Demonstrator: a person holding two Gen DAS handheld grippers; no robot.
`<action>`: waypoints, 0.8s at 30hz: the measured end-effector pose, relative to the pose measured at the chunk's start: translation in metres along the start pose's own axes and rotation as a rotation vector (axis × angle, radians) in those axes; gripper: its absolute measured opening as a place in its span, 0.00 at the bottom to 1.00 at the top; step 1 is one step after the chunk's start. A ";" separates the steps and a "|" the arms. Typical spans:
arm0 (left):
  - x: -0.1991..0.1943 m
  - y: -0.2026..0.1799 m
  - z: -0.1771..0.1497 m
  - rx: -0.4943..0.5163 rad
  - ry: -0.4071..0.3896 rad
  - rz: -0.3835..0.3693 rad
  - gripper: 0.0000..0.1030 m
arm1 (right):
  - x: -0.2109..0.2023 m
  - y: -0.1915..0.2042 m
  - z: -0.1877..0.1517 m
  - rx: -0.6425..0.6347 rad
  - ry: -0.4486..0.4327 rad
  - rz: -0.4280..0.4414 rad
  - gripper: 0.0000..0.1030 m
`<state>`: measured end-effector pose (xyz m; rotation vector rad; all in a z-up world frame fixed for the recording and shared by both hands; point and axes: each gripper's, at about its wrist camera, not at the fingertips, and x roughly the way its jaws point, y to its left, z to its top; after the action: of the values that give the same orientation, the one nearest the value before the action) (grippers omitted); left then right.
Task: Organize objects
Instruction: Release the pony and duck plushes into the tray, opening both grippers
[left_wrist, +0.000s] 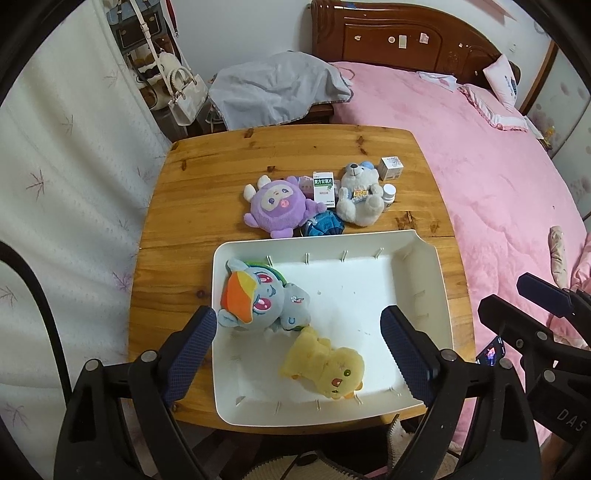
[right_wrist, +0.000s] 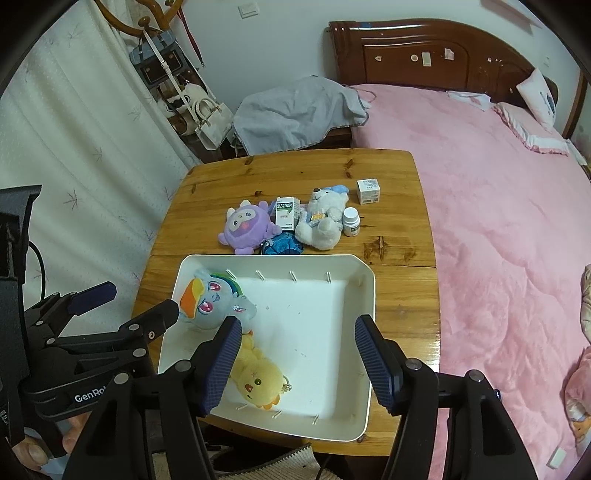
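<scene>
The right hand-held gripper (right_wrist: 295, 354) hovers above the near half of the white tray (right_wrist: 364, 369), with its jaws wide apart and nothing between them; the left hand-held gripper (left_wrist: 299, 350) hangs beside it, also spread open and empty, over the same tray. Under them, in the left part of the tray, already lie the grey pony plush (right_wrist: 218, 302) and the yellow chick plush (right_wrist: 258, 376), the two touching each other. The things not yet sorted lie straight ahead, beyond the far rim of the tray, in one row across the tabletop (right_wrist: 295, 166): the purple plush (right_wrist: 245, 225), a green-and-white medicine box (right_wrist: 287, 213), a small blue plush (right_wrist: 282, 245) just beside the rim, the white bear (right_wrist: 323, 219), a white pill bottle (right_wrist: 351, 221) and a small white box (right_wrist: 368, 191). The bear lies on its back with its long axis pointing away from the grippers and a little to the right. In my judgement the right gripper is the nearer one for the bear and the bottle, and the left one for the purple plush, so the next reach goes forward over the rim.
</scene>
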<state>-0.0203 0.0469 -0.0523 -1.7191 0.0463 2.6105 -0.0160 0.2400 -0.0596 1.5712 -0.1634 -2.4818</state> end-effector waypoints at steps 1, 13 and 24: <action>0.000 0.000 0.000 -0.001 0.001 0.000 0.89 | 0.000 0.000 0.000 0.001 0.001 0.001 0.63; -0.003 0.004 0.002 -0.010 -0.007 0.007 0.89 | 0.003 0.003 0.001 -0.007 0.013 0.000 0.63; -0.010 0.013 0.021 -0.021 -0.048 0.009 0.89 | 0.008 0.005 0.007 -0.012 0.021 -0.008 0.65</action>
<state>-0.0360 0.0344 -0.0349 -1.6651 0.0255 2.6673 -0.0252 0.2328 -0.0624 1.5959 -0.1385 -2.4667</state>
